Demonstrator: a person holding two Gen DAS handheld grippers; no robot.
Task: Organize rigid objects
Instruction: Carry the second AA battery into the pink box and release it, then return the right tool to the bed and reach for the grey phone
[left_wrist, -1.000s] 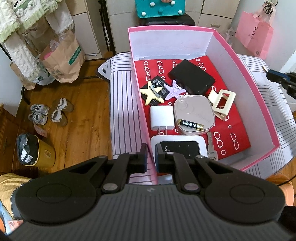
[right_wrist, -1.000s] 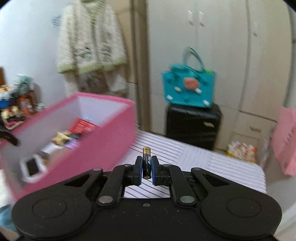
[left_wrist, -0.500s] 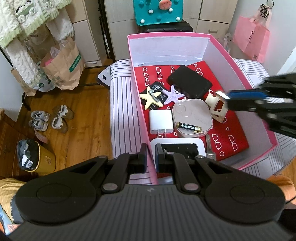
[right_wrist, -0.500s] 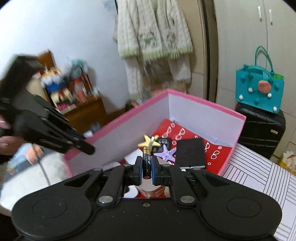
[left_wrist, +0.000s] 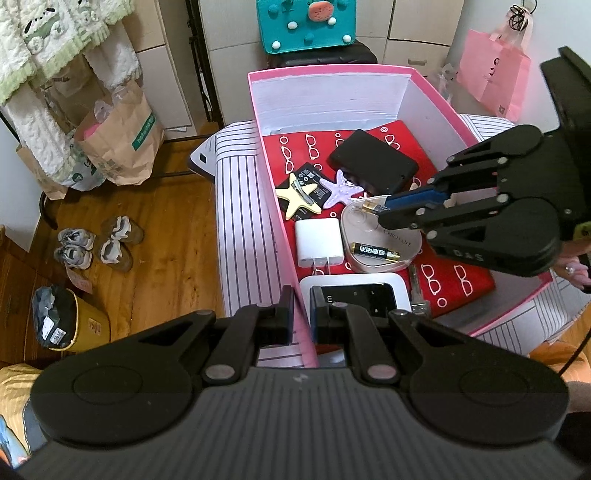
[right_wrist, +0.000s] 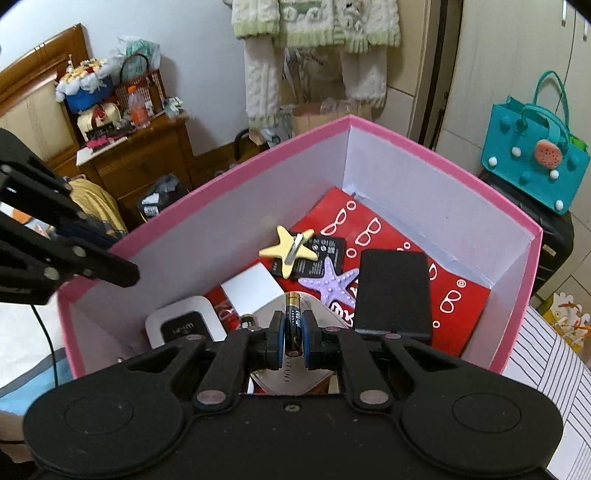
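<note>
While my left gripper (left_wrist: 302, 308) pinched the pink box's (left_wrist: 273, 192) wall, my right gripper (right_wrist: 293, 341) clasped a battery (right_wrist: 293, 321) above the box's contents.

Right tool (right_wrist: 293, 334) clamped on its load, left tool (left_wrist: 302, 314) closed.

Black linkage grippers (right_wrist: 293, 334) with blue-padded jaws, silver screws.
</note>
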